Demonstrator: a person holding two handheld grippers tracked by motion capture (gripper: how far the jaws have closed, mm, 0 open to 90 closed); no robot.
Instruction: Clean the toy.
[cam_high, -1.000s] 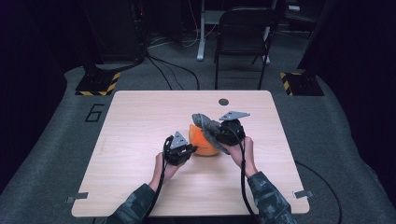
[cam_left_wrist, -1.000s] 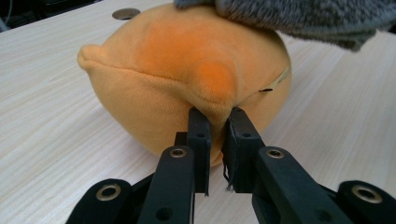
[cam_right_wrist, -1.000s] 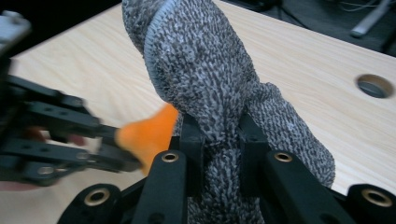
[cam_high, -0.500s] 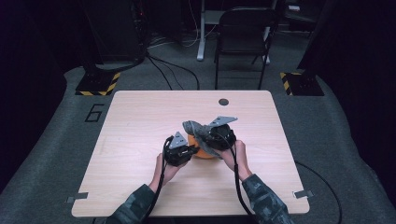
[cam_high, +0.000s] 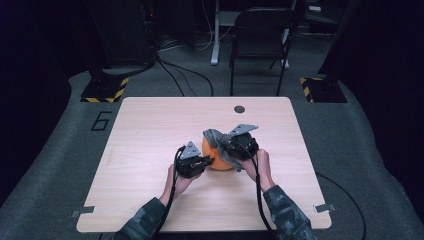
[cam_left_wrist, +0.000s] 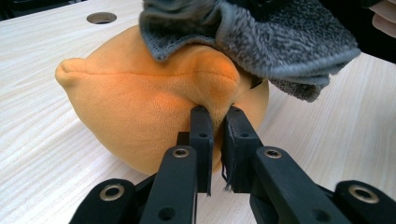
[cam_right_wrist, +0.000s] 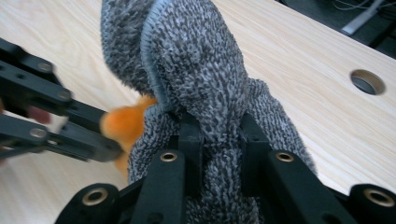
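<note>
An orange plush toy (cam_high: 216, 159) (cam_left_wrist: 140, 112) lies near the middle of the wooden table (cam_high: 150, 125). My left gripper (cam_high: 201, 161) (cam_left_wrist: 217, 116) is shut on a fold of its plush at the toy's left side. A grey fuzzy cloth (cam_high: 215, 137) (cam_left_wrist: 261, 37) (cam_right_wrist: 196, 70) drapes over the top and right of the toy. My right gripper (cam_high: 231, 147) (cam_right_wrist: 217, 126) is shut on a bunch of that cloth, held just above the toy. In the right gripper view a bit of orange plush (cam_right_wrist: 123, 123) shows beside the cloth, with the left gripper's black arms (cam_right_wrist: 46, 116) reaching in from the left.
A round cable hole (cam_high: 239, 109) (cam_left_wrist: 101, 17) (cam_right_wrist: 367, 81) sits in the tabletop near the far edge. A black folding chair (cam_high: 260, 40) stands on the floor beyond the table. Cables trail from both grippers toward the near edge.
My right gripper has carried the grey cloth leftward over the orange toy, so the cloth now covers more of its top. The left gripper has kept its place on the plush.
</note>
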